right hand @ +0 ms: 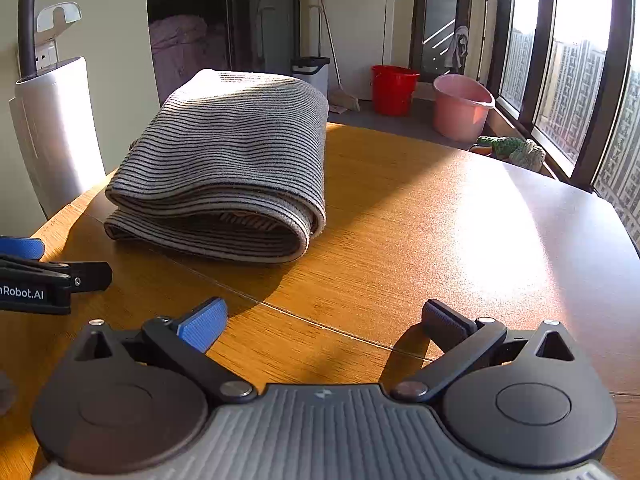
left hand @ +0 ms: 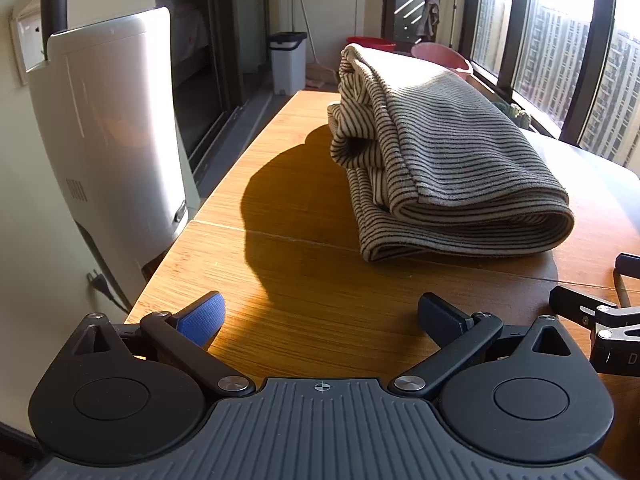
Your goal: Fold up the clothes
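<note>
The striped garment (left hand: 444, 160) lies folded in a thick bundle on the wooden table (right hand: 440, 220) (sunlit on top), ahead of the left gripper (left hand: 320, 316) and right gripper (right hand: 324, 320), both spread wide and holding nothing.

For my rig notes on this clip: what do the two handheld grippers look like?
Both look alike. The left gripper and right gripper each have a ribbed grey body, two round black discs, black link arms with silver screws, one blue textured pad and one dark pad. White lettering ending "Robot.AI" shows on the left gripper's side in the right wrist view. No hands or sleeves are visible.
</note>
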A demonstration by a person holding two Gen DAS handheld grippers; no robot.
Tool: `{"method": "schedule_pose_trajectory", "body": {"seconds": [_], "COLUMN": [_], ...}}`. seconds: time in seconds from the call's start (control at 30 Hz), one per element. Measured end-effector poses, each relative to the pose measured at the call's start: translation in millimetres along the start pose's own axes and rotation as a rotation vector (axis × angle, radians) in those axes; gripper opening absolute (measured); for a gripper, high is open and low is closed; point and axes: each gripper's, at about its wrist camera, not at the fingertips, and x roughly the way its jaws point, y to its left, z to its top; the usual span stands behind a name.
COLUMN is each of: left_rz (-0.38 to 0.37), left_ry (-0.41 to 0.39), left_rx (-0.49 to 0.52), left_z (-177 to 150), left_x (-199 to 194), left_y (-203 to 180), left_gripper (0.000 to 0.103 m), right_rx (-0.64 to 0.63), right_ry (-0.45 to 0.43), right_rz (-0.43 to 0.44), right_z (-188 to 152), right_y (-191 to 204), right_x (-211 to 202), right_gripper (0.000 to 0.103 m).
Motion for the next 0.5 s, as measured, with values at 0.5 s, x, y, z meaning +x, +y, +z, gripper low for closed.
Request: {"method": "schedule_pose_trajectory", "body": {"seconds": [0.5], "left_rz": [-0.042], "left_ry": [0.025], "left_rx": [0.053], "left_z": [11.2], "left_x": [8.3], "left_y": [0.8], "left_gripper": [0.103], "right_rx": [0.003], "right_ry": [-0.002], "right_rz": [-0.001], "right_z": [-1.5], "right_y": [-1.7], "right_x": [-2.7], "right_gripper": [0.103]}}
